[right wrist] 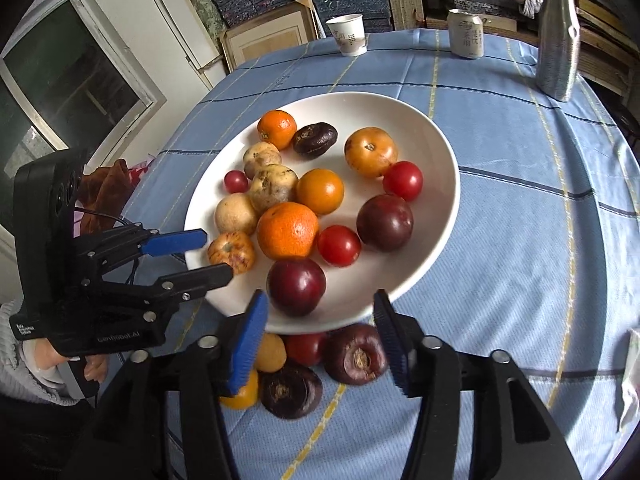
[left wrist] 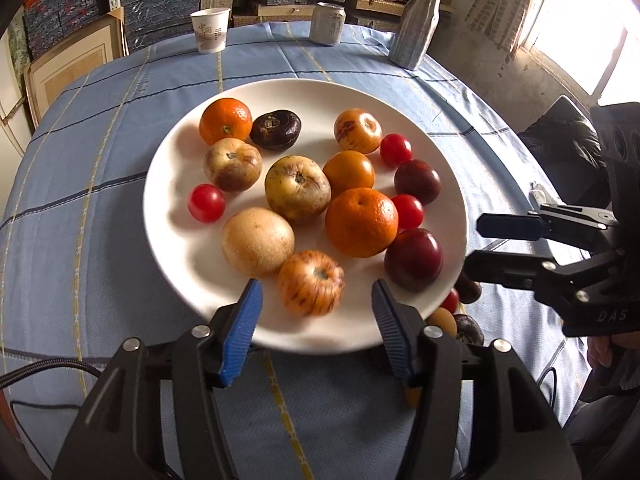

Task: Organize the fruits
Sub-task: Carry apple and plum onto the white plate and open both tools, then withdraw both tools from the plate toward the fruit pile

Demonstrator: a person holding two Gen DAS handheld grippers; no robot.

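A white plate on the blue tablecloth holds several fruits: oranges, plums, cherry tomatoes, small apples. My left gripper is open over the plate's near rim, with a striped apple, blurred, between its fingers and not gripped. My right gripper is open just before a dark red plum on the plate. Below it, loose fruits lie on the cloth: two dark water chestnuts, a red tomato, a yellow fruit. Each gripper also shows in the other view, the right and the left.
A paper cup, a drink can and a silver pouch stand at the table's far edge. Stacked boxes fill the background. A white tissue lies at the right table edge. The person's hand holds the left gripper.
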